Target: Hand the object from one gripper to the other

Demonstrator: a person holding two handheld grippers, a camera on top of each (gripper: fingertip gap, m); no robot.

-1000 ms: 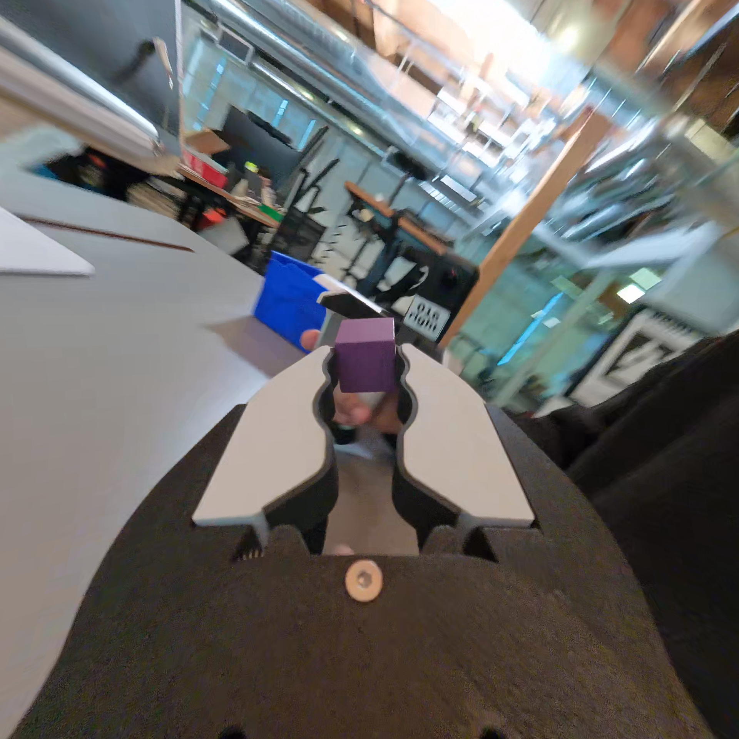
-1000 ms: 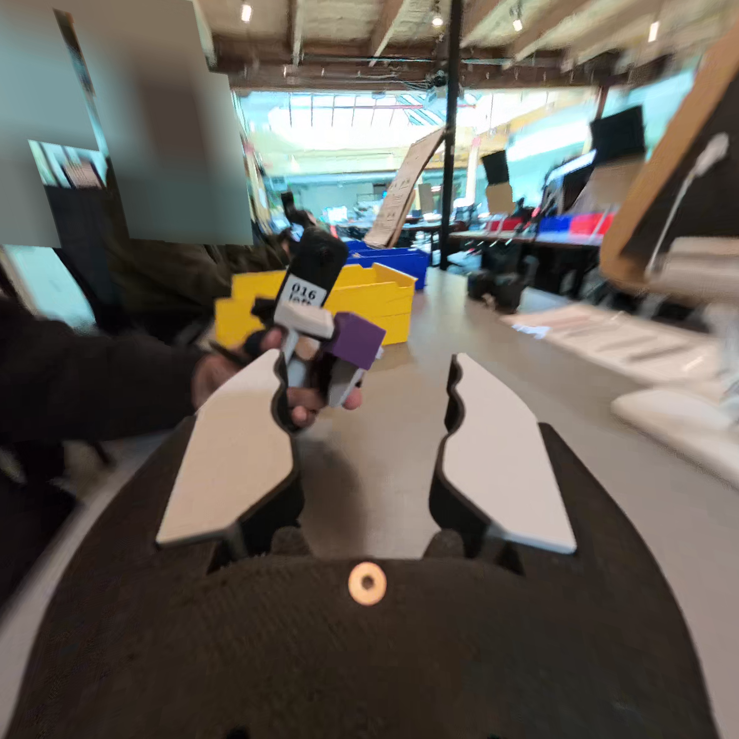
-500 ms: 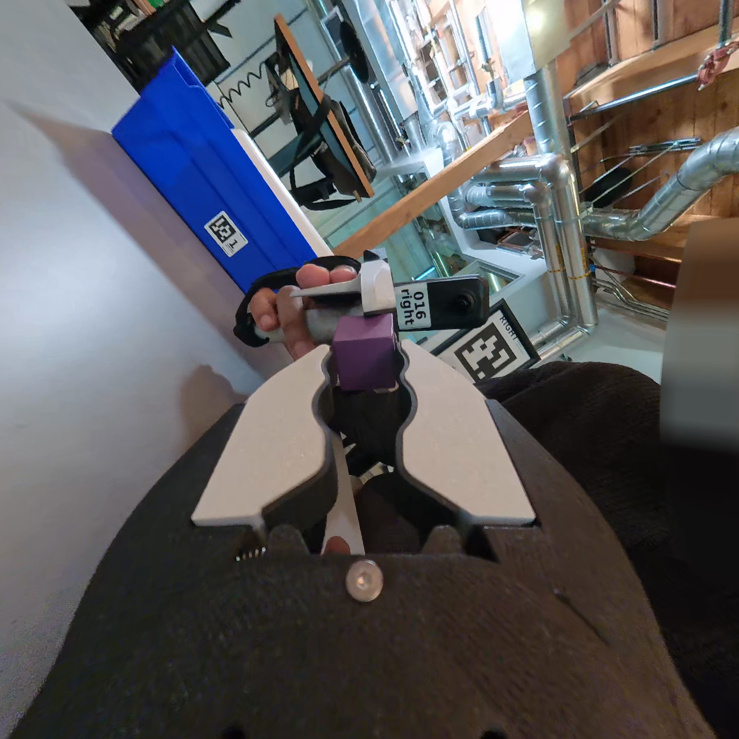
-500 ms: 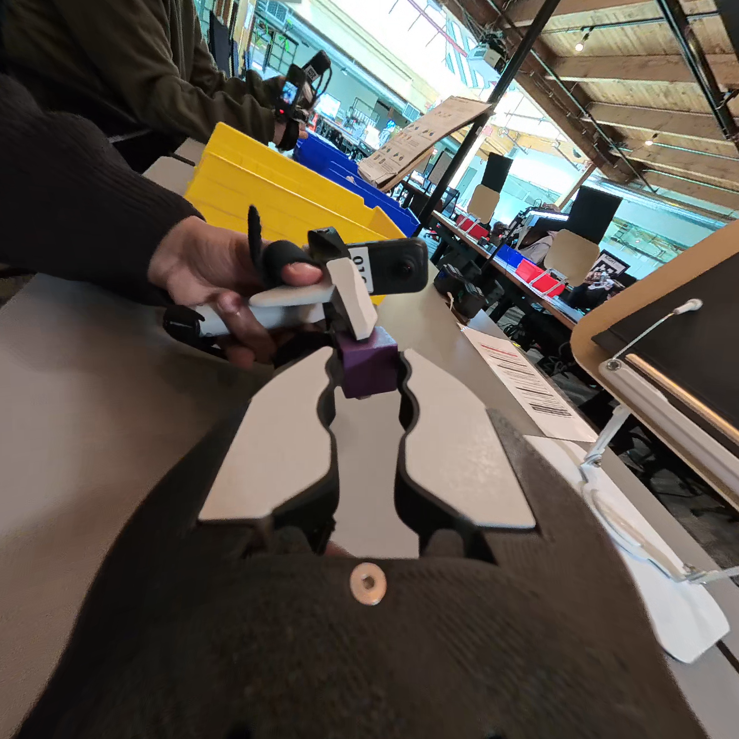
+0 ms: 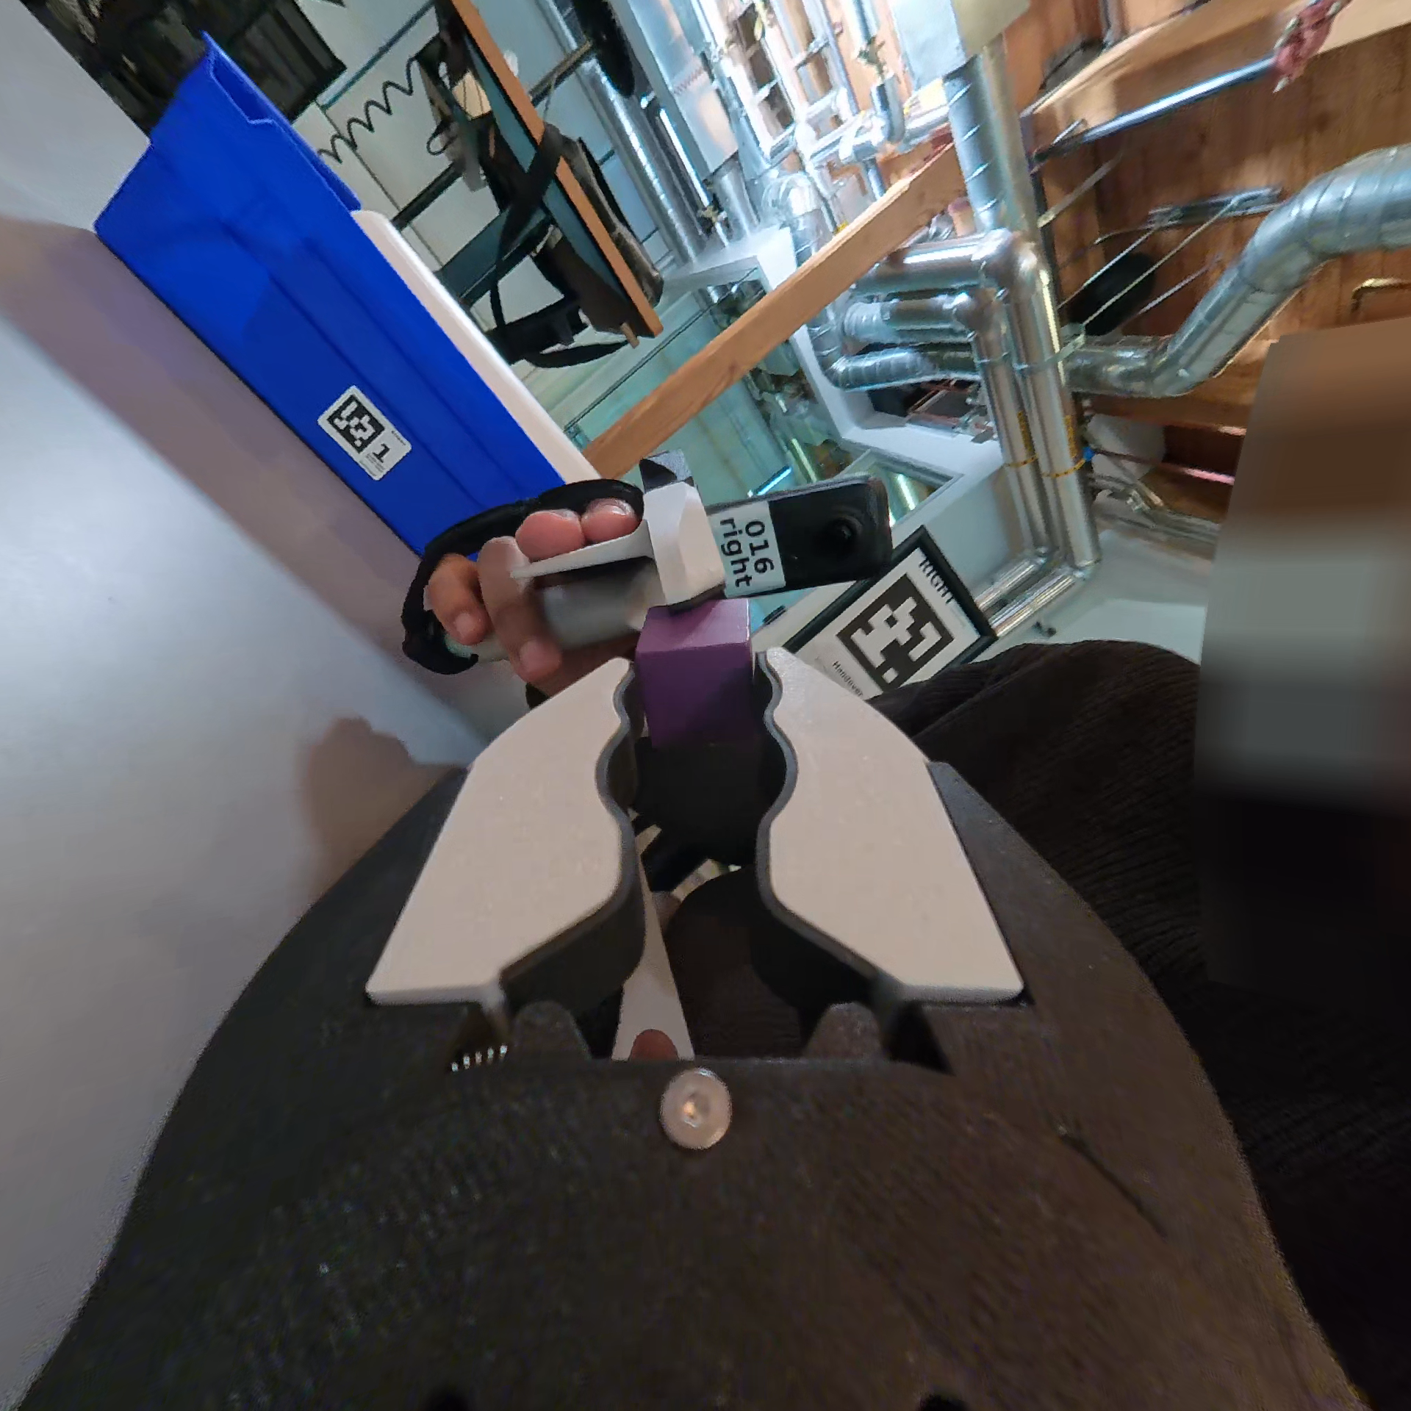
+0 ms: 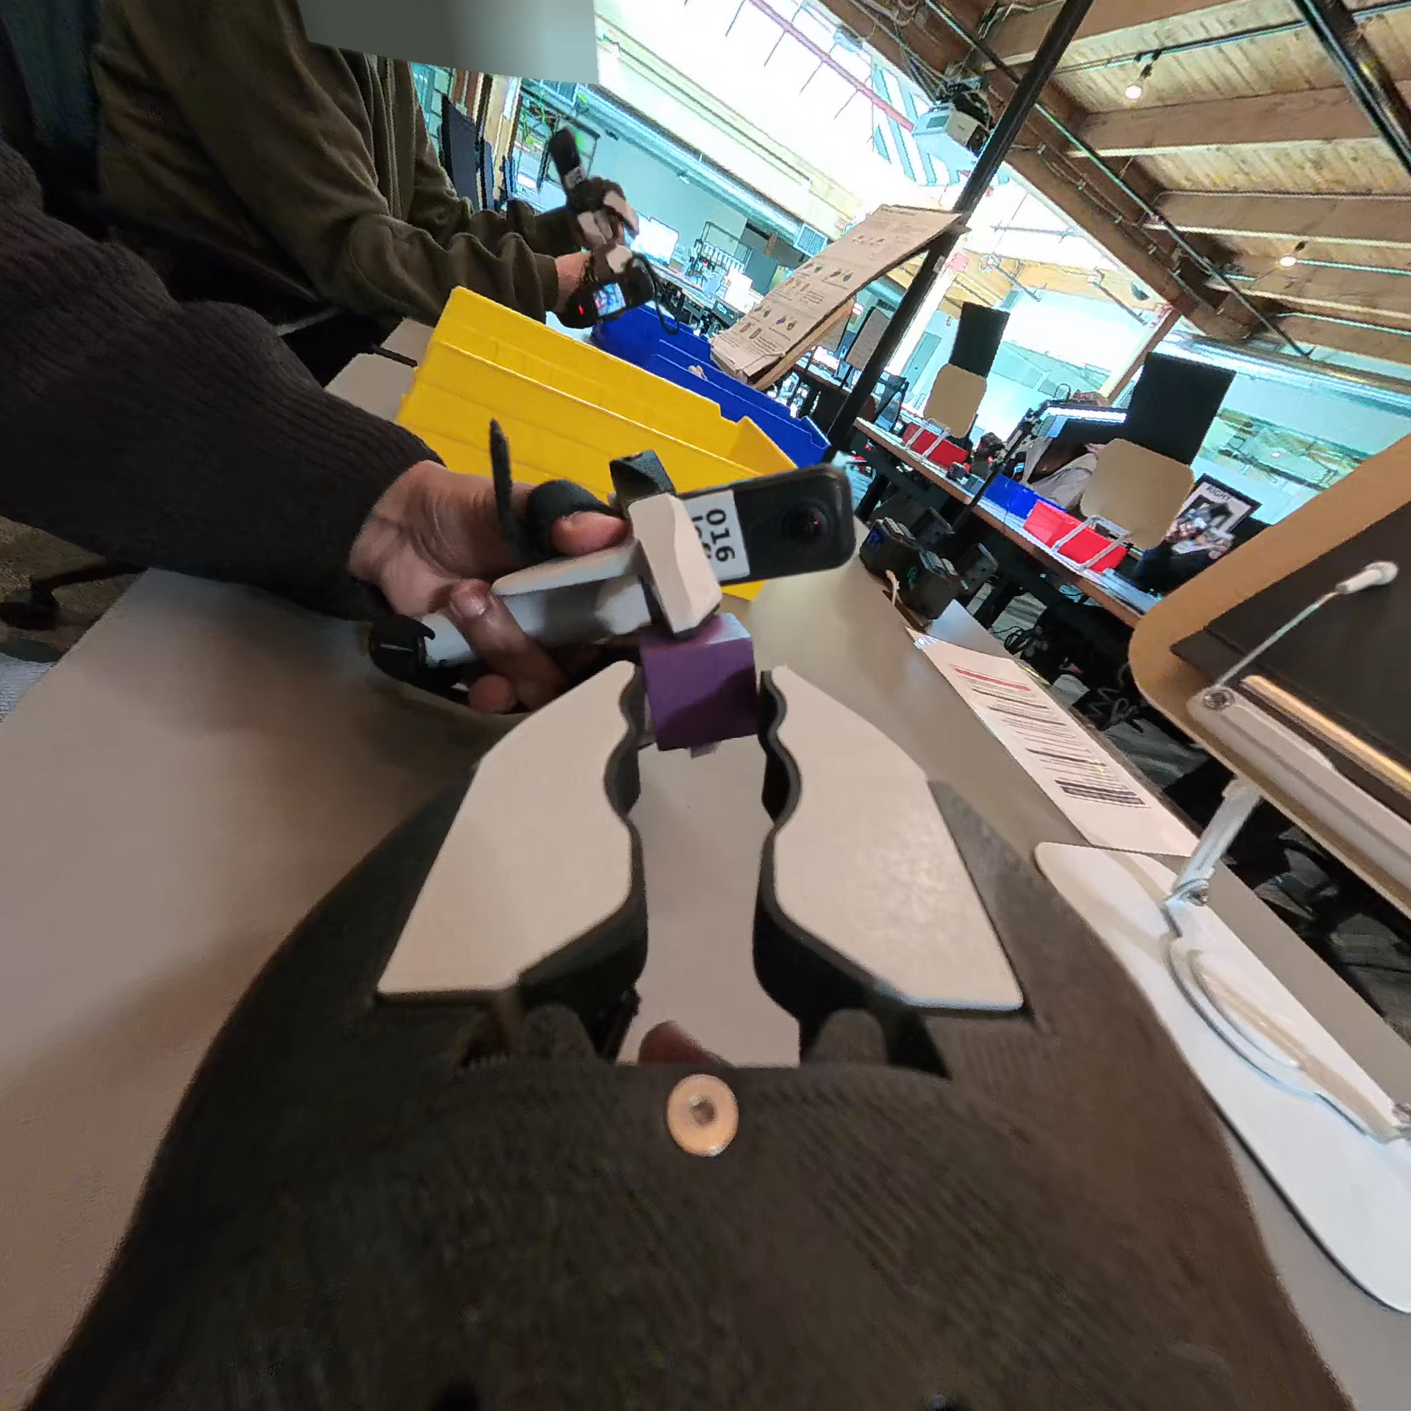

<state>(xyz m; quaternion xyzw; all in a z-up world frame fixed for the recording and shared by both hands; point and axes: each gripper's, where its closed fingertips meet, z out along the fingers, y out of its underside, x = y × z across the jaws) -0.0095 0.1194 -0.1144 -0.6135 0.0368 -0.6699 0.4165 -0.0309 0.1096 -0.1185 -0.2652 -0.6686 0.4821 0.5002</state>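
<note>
Closest to us in the left wrist view, our left hand-held gripper [image 5: 699, 702] has its two pale fingers [image 5: 534, 840] pressed against opposite sides of a purple cube [image 5: 696, 699], which sits at their tips, lifted off the bench [image 5: 153, 687]. The right wrist view shows the same from the other side: our right hand-held gripper [image 6: 699, 706] also has its fingers [image 6: 863, 863] clamped on the purple cube [image 6: 699, 691], so both tools grip it at once, above the grey bench [image 6: 191, 763].

Just behind the cube in the left wrist view, a hand [image 5: 504, 603] holds the right tool's handle, with its black camera [image 5: 832, 531] pointing toward us. In the right wrist view, a dark-sleeved hand [image 6: 458, 565] holds the left tool likewise, its camera [image 6: 794, 527] just above the cube.

Farther off, a blue bin [image 5: 305, 336] stands on the bench in the left wrist view. In the right wrist view, a yellow bin [image 6: 565, 405] sits behind the hand, with a second blue bin [image 6: 710, 382] beyond it, and a printed sheet [image 6: 1046, 748] lies flat to the right. A second person in an olive jacket [image 6: 267, 191] stands at the back.
</note>
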